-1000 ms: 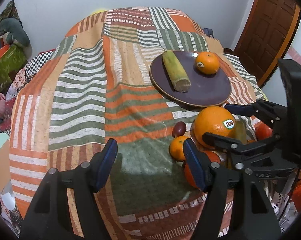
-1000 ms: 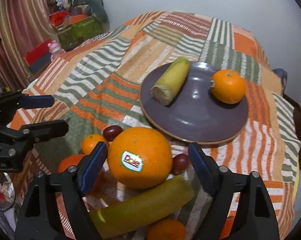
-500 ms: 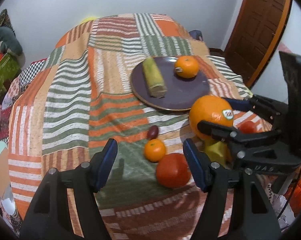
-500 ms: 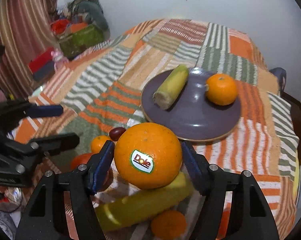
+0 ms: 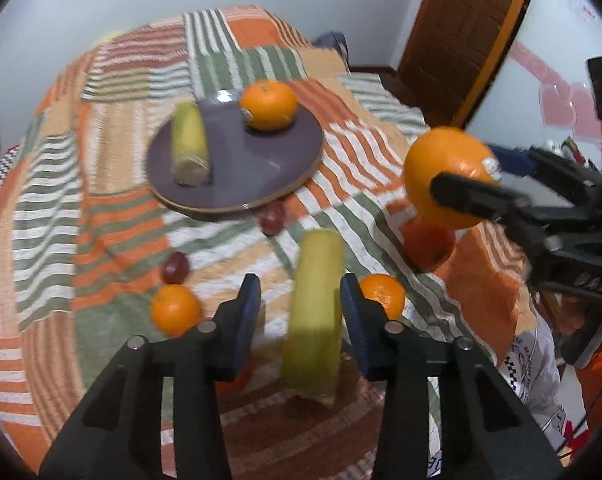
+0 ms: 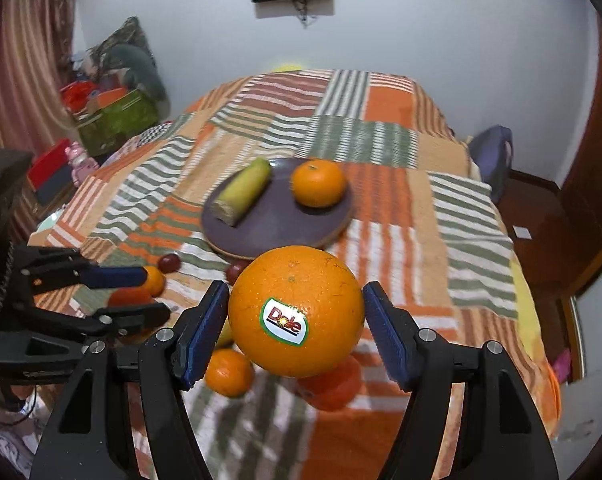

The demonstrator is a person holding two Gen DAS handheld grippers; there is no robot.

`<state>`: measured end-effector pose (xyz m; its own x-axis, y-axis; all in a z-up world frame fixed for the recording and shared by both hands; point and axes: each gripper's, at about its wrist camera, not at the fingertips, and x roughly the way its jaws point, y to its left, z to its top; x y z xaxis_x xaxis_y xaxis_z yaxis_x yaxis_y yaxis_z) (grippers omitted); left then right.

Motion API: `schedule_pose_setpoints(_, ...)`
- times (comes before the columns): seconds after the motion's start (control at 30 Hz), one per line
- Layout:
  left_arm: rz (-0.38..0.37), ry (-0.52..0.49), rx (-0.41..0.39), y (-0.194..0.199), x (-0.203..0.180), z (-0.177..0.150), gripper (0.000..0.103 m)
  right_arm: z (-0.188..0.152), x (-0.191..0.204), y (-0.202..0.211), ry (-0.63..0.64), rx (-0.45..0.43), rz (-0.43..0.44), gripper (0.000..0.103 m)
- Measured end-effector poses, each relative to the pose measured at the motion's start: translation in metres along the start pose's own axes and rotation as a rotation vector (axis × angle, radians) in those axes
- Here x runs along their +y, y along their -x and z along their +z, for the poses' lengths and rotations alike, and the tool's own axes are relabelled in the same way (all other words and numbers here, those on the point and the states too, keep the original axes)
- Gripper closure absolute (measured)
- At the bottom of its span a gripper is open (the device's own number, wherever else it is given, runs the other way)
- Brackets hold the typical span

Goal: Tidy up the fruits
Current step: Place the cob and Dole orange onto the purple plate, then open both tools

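Observation:
My right gripper point(image 6: 295, 322) is shut on a large Dole orange point(image 6: 297, 312) and holds it in the air above the bedspread; it also shows in the left wrist view point(image 5: 447, 176). My left gripper point(image 5: 297, 308) is open, its fingers straddling a yellow-green banana piece point(image 5: 317, 312) lying on the bedspread. A dark purple plate point(image 5: 257, 176) point(image 6: 269, 224) further back holds another banana piece point(image 5: 189, 144) and an orange point(image 5: 268, 105).
Loose on the striped bedspread: small oranges point(image 5: 176, 309) point(image 5: 383, 294), red grapes point(image 5: 176, 267) point(image 5: 271, 218), a red tomato point(image 5: 429, 244). A wooden door point(image 5: 461, 32) stands at right. Boxes and clutter point(image 6: 113, 116) lie left of the bed.
My right gripper closed on the Dole orange and lifted it off the pile. My left gripper swung right, over the yellow-green banana piece.

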<state>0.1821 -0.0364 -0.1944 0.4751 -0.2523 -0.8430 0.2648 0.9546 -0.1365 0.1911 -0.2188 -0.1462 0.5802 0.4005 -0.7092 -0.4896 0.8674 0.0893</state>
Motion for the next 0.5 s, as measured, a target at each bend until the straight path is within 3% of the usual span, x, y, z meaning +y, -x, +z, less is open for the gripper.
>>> schedule_pose_setpoints(0.2,-0.003,-0.004,0.059,-0.028,-0.007,-0.001,0.065,-0.007,-0.016,0.004,-0.037,-0.005,0.004,0.037)
schedule_pose_setpoints(0.37,0.025,-0.035,0.061,-0.04,-0.014,0.003,0.066,-0.011,-0.022,0.0,-0.057,0.002,0.017,0.037)
schedule_pose_setpoints(0.5,0.001,-0.026,0.063,-0.042,-0.009,0.005,0.066,-0.014,-0.025,-0.002,-0.073,0.008,0.03,0.037)
